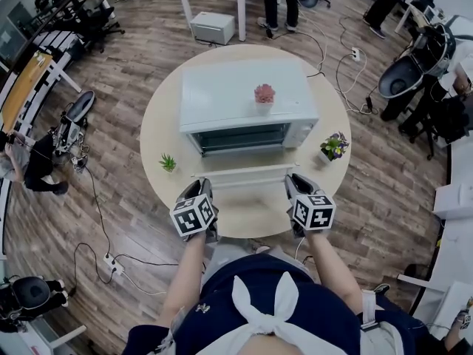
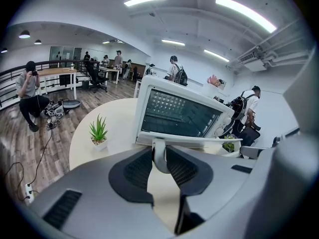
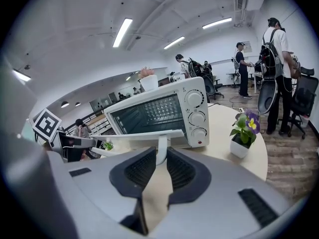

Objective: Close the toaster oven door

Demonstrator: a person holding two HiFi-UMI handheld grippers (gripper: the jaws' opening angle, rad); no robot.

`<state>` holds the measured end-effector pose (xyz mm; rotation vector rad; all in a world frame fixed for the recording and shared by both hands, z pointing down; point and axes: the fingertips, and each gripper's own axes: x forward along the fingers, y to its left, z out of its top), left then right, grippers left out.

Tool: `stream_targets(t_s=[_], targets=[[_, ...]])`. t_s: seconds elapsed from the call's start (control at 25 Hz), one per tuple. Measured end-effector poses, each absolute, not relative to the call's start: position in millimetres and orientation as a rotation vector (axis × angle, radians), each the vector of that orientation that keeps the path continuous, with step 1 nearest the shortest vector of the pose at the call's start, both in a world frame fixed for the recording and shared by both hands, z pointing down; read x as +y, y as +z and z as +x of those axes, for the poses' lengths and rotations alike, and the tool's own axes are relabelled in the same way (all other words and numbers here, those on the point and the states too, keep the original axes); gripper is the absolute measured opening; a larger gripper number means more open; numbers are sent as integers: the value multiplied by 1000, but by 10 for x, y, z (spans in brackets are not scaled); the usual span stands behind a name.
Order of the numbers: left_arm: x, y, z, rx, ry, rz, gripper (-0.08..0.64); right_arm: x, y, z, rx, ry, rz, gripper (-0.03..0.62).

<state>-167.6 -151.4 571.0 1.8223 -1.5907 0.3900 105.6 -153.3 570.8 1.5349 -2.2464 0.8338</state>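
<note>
A white toaster oven [image 1: 247, 98] stands on a round beige table [image 1: 159, 128]. Its glass door [image 1: 247, 192] hangs open towards me, nearly flat, with the white handle bar [image 1: 244, 171] across it. My left gripper [image 1: 201, 195] is shut on the handle's left post [image 2: 160, 156], which sits between the dark pads [image 2: 135, 169]. My right gripper [image 1: 295, 188] is shut on the handle's right post [image 3: 161, 153] in the same way. In the right gripper view the oven's knobs [image 3: 195, 117] and open cavity [image 3: 149, 112] show behind the handle.
A small green plant [image 1: 168, 162] stands left of the door and a purple-flowered pot [image 1: 334, 147] right of it. A pink flower pot [image 1: 264, 95] sits on the oven top. People, office chairs, desks and floor cables [image 1: 96, 198] surround the table.
</note>
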Motion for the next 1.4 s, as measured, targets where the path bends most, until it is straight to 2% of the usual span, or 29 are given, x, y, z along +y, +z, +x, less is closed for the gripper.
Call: stream_targets(t_s=[1.4], targets=[[-1782,5474,-1701,-1573,377,1840,97,-1799,5470,1034,-2282,903,1560,75]])
